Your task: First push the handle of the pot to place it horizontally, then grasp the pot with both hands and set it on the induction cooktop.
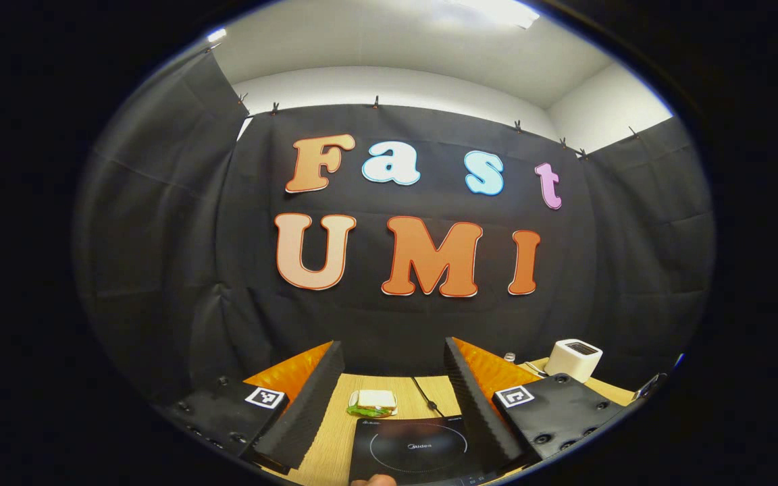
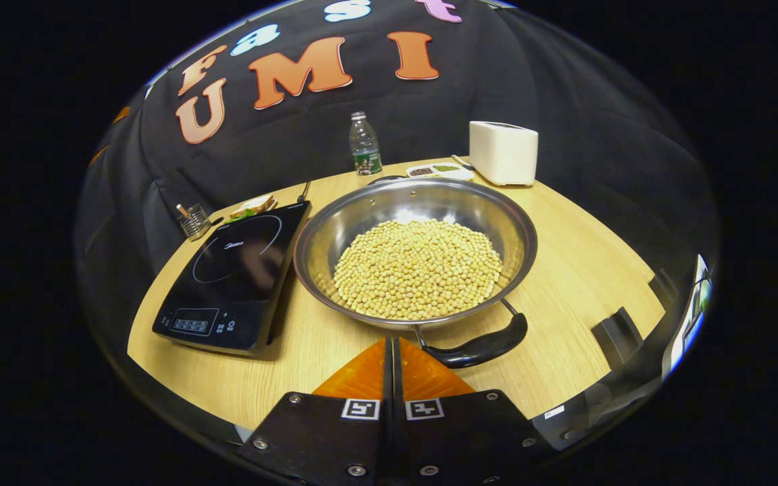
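A steel pot (image 2: 429, 202) full of yellow beans (image 2: 418, 268) stands on the wooden table, right of the black induction cooktop (image 2: 237, 277). Its near black handle (image 2: 480, 346) lies at the front rim, just beyond and right of my right gripper (image 2: 392, 344), whose fingers are pressed together with nothing between them. A second handle shows at the pot's far rim. My left gripper (image 1: 389, 354) is held high and open, nothing between its fingers, above the cooktop (image 1: 416, 449).
A white toaster (image 2: 504, 153), a water bottle (image 2: 365, 145) and a small divided tray (image 2: 439, 171) stand at the table's back. A sandwich (image 2: 254, 204) and a wire holder (image 2: 194, 221) sit behind the cooktop. The sandwich (image 1: 372, 403) and toaster (image 1: 573, 359) also lie ahead of the left gripper.
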`<state>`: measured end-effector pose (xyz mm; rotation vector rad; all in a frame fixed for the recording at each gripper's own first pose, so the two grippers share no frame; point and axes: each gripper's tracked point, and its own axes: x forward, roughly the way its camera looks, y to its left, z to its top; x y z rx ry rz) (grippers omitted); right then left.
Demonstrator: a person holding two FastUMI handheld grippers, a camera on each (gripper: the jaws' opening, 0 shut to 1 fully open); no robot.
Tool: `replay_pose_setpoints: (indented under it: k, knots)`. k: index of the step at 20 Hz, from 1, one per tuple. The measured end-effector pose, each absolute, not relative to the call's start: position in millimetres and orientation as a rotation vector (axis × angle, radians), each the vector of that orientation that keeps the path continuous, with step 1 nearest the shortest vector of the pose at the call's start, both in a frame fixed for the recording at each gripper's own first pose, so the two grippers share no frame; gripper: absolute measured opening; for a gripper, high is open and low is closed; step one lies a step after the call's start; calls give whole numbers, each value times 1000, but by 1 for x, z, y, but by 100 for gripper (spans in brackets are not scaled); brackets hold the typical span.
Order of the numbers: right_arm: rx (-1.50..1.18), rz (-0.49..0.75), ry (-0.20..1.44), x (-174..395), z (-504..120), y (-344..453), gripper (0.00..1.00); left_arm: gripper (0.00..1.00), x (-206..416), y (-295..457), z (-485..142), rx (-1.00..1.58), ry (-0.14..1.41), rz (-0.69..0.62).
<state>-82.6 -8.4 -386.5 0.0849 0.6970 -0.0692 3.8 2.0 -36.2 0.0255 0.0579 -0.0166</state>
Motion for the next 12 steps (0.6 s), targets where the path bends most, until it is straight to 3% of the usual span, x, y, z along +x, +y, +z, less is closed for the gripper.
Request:
replay_pose_setpoints:
  k: [12]
  knots:
    - [54,-195,674,-62,-380,-66,0,98,2,-9,-29,33,41,-30]
